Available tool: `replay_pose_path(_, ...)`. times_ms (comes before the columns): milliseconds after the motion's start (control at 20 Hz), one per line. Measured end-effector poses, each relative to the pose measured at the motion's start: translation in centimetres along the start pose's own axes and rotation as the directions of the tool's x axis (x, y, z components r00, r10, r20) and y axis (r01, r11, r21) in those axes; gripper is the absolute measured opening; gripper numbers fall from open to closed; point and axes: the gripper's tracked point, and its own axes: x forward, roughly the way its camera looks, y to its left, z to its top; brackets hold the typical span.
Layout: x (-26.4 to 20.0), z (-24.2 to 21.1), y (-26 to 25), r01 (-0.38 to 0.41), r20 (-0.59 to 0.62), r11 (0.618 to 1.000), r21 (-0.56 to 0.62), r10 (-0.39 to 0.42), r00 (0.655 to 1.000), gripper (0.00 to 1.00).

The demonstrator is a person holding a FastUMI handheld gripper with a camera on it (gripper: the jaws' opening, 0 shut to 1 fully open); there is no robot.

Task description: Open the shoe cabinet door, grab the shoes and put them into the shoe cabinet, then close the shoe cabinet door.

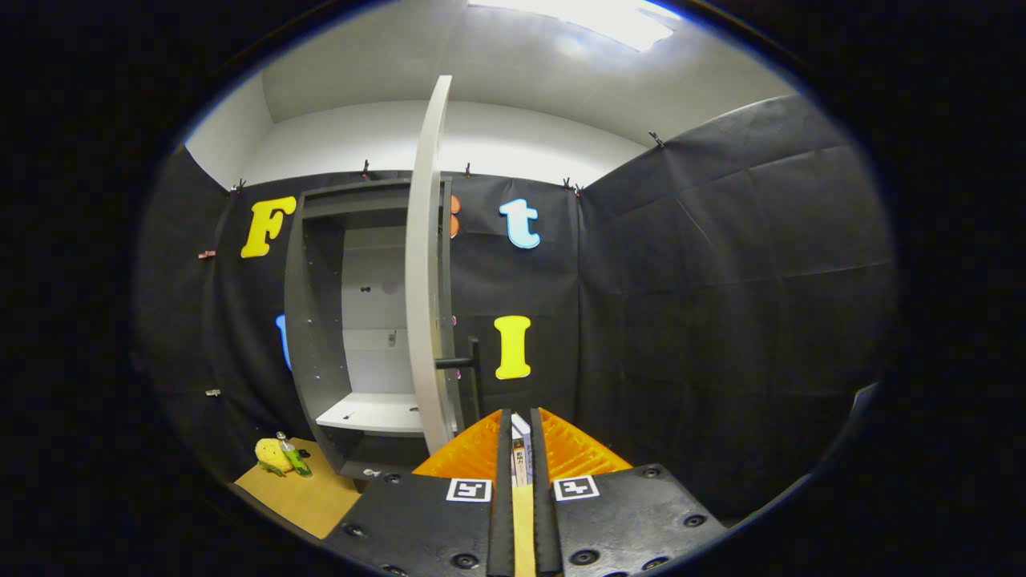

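Observation:
The grey shoe cabinet [321, 320] stands against the back wall with its door [423, 264] swung wide open, edge-on to me. The door's black handle [465, 362] sticks out to the right, just above my fingers. Inside I see a white shelf [369, 413] with nothing on it. A yellow shoe with green trim [279, 457] lies on the brown floor board [304, 497], left of the cabinet's foot. My gripper [521, 412] sits low before the door's edge, its orange fingers [465, 457] drawn together to a narrow slit, holding nothing.
Black cloth walls close the booth at the back and on the right. A small white and grey box [521, 445] stands just beyond my fingertips. The cabinet's lower compartment [377, 465] is dark under the shelf.

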Motion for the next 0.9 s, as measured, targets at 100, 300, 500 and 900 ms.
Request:
replay_pose_path(100,-1.0,1.4,2.3,-0.068,0.022,0.998,0.018,0.068,0.997,0.34)
replay_pose_path(300,-2.7,1.7,8.3,-0.202,0.014,0.979,0.022,0.201,0.979,0.96)
replay_pose_path(500,-4.1,0.0,15.0,-0.359,-0.032,0.932,0.048,0.361,0.932,0.99)
replay_pose_path(900,-3.0,-13.3,20.5,-0.336,-0.383,0.936,0.101,0.348,0.856,0.98)
